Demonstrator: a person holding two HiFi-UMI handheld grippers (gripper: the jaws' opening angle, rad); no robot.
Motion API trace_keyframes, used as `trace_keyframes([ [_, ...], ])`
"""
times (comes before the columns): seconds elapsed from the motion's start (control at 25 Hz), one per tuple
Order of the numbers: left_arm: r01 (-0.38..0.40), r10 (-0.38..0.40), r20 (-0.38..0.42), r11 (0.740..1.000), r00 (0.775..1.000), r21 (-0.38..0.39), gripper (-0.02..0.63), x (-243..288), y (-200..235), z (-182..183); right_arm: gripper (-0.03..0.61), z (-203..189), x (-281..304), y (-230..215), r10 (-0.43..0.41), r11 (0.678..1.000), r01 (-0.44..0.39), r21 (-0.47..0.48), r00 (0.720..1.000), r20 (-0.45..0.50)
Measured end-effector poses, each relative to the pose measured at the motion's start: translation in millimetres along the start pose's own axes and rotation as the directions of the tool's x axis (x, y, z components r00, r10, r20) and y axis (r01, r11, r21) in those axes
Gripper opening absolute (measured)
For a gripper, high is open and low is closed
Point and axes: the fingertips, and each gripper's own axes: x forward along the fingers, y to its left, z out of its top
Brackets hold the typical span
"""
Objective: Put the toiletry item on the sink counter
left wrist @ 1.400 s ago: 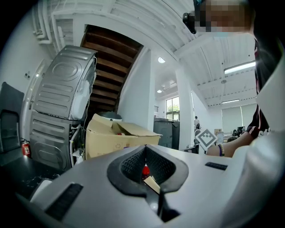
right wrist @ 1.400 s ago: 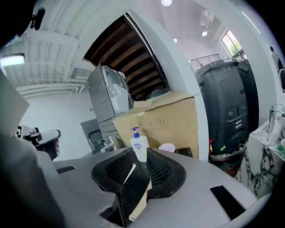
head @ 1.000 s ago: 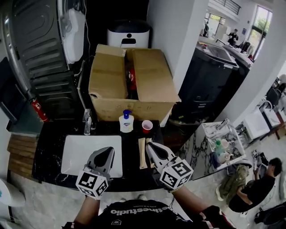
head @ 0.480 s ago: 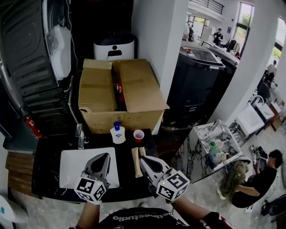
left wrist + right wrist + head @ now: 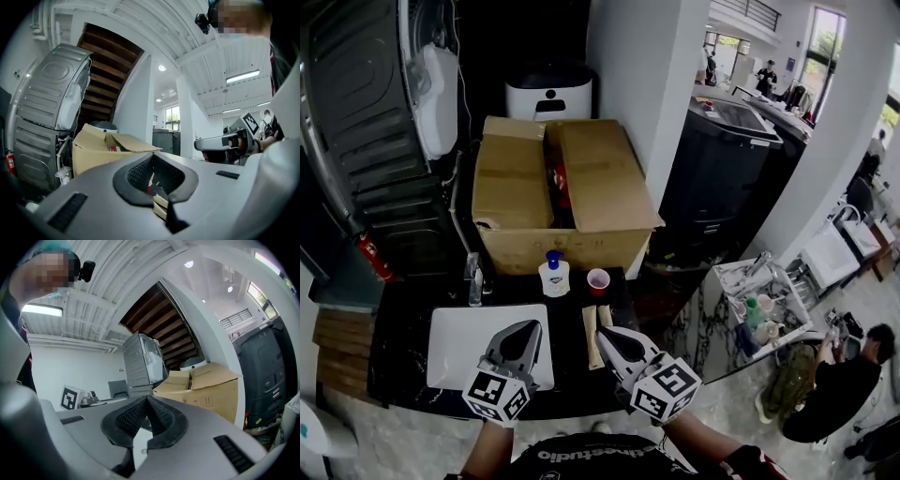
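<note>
A long tan toiletry box [image 5: 590,337] lies on the dark sink counter [image 5: 567,375], just right of the white basin [image 5: 450,342]. My right gripper [image 5: 603,334] hovers at the counter's front with its tip beside the tan box, shut with nothing between its jaws [image 5: 146,399]. Over the basin's right front corner my left gripper [image 5: 525,327] is also shut and empty [image 5: 152,157]. A white soap dispenser [image 5: 553,276] with a blue pump and a red cup [image 5: 598,280] stand at the back of the counter.
An open cardboard box [image 5: 562,192] with a red item inside stands behind the counter. A tap [image 5: 474,278] sits at the basin's back left. A dark machine [image 5: 727,159] and a wire rack of bottles [image 5: 759,314] are to the right. A person sits at the lower right.
The head camera has shifted a little, so the scene sits differently in the frame. Both grippers stay low over the counter's front, shut.
</note>
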Motion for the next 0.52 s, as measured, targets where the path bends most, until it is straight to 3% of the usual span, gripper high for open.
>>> trace_keyframes([
  [0.52, -0.013, 0.013, 0.004, 1.000, 1.000, -0.009, 0.015, -7.1, 6.5, 0.1, 0.038, -0.4, 6.4, 3.8, 0.001, 1.000, -0.002, -0.011, 1.000, -0.014],
])
